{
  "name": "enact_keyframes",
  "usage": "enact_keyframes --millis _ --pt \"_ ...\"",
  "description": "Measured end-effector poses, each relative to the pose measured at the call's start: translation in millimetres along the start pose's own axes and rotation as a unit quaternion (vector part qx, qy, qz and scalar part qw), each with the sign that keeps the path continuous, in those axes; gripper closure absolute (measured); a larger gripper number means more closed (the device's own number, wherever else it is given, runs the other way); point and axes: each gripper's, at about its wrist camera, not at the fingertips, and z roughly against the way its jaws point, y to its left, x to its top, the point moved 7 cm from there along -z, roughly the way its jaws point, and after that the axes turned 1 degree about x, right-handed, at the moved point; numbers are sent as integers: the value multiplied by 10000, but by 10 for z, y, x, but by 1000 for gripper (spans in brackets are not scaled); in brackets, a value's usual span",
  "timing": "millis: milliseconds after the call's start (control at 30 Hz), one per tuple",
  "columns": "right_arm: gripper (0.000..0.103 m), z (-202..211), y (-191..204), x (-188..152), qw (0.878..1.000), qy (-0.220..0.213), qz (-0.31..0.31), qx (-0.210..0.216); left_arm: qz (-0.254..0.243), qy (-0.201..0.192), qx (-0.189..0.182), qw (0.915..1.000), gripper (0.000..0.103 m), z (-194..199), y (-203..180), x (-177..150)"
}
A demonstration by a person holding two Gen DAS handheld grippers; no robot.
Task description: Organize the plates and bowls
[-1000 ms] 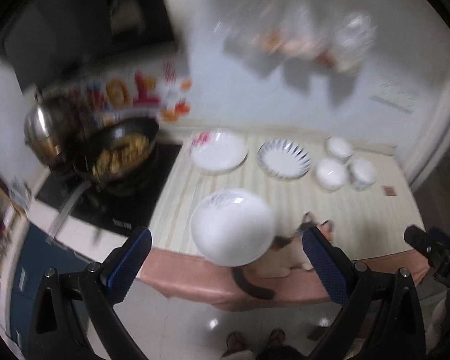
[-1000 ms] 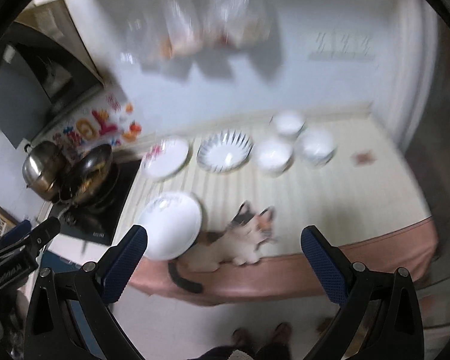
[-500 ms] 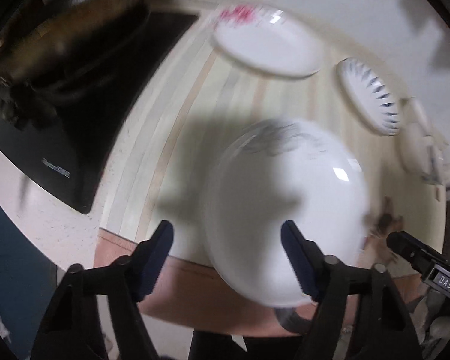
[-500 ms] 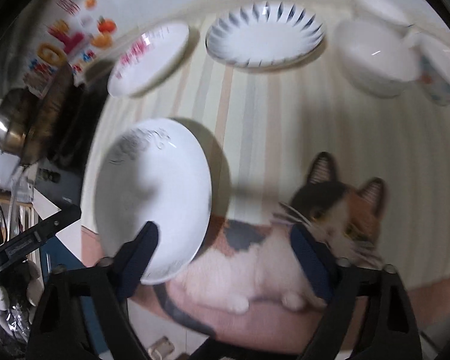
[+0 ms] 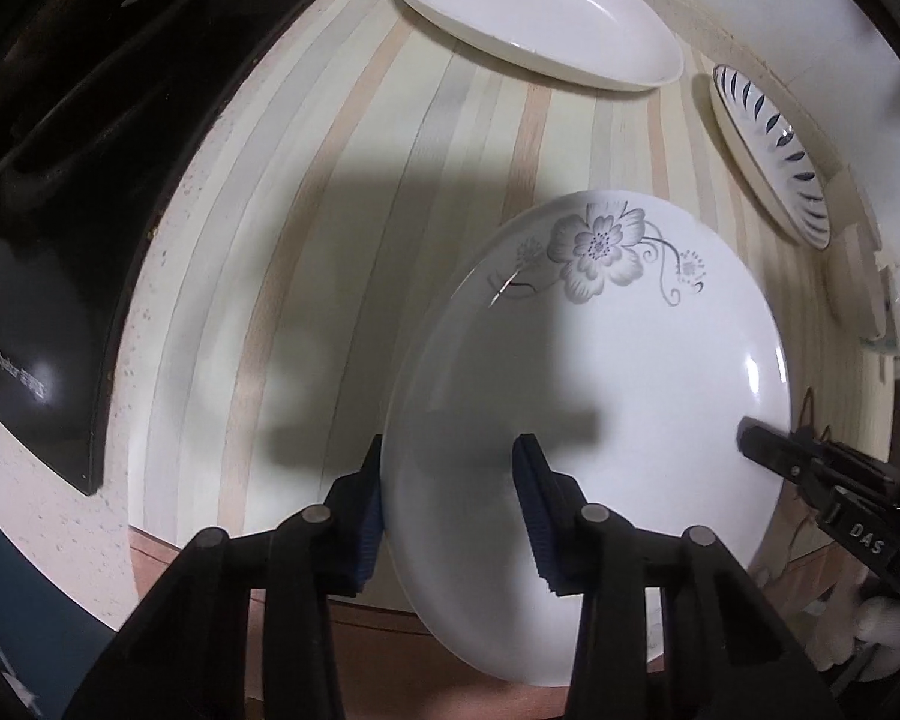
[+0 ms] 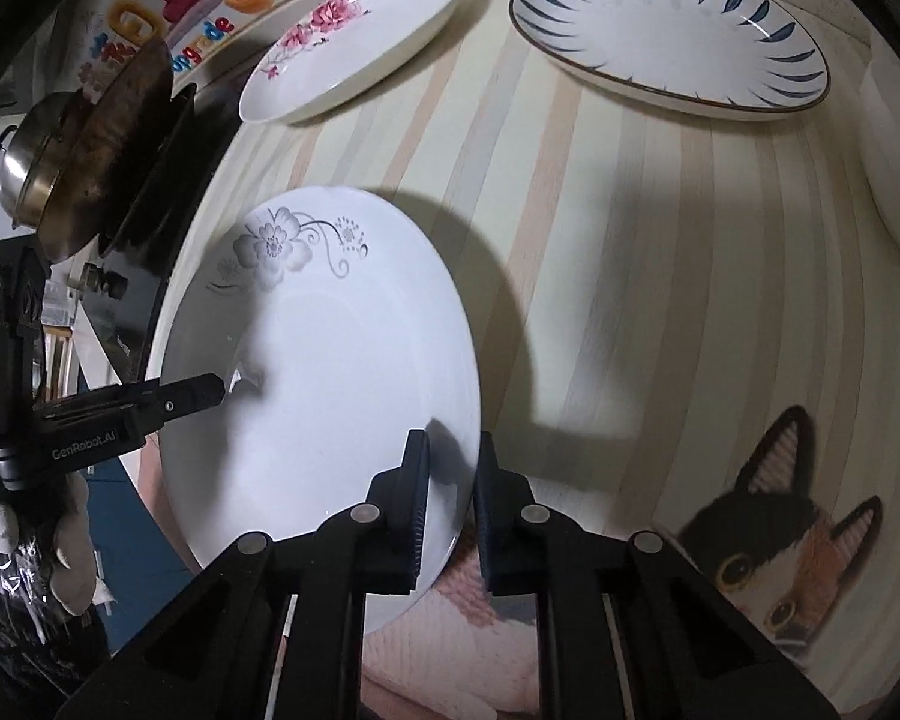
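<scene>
A white plate with a grey flower (image 5: 600, 360) lies at the front edge of the striped counter; it also shows in the right wrist view (image 6: 330, 372). My left gripper (image 5: 450, 504) straddles its left rim, one finger outside and one over the plate. My right gripper (image 6: 450, 498) is closed on its right rim. A pink-flower plate (image 5: 534, 12) (image 6: 354, 36) and a blue-leaf plate (image 5: 768, 156) (image 6: 672, 36) sit at the back. A white bowl (image 6: 894, 168) is at the right edge.
A black stove (image 5: 60, 180) with a pan (image 6: 114, 144) and a steel pot (image 6: 24, 162) stands left of the plates. A cat picture (image 6: 768, 558) is on the mat at the front right.
Both grippers have come down close to the counter and narrowed onto opposite rims of the grey-flower plate.
</scene>
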Motion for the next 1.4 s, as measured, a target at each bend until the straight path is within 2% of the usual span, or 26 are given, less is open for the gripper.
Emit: enact_keyframes --millis 167,300,433,667,933,1400 --pt "87 101 -101 -54 9999 -17 -61 121 -89 -197 36 9998 66 171 -115 -73" --pt "87 327 -186 -45 9998 -176 -52 111 -230 -281 -16 9993 66 291 -285 12" --pt "87 657 -410 -100 9993 -348 -97 62 -527 -388 -20 9979 66 377 -577 79" --pt "87 1058 -907 -307 9983 -474 -335 -28 -953 -367 -58 9948 66 264 -1159 100" --pt "87 1041 -1349 -446 9975 -397 -582 -83 -1046 -146 -72 9944 66 -70 -1598 125" --pt "87 888 -1482 -456 9960 -316 -812 -213 -1226 60 48 9924 66 -354 -1660 144"
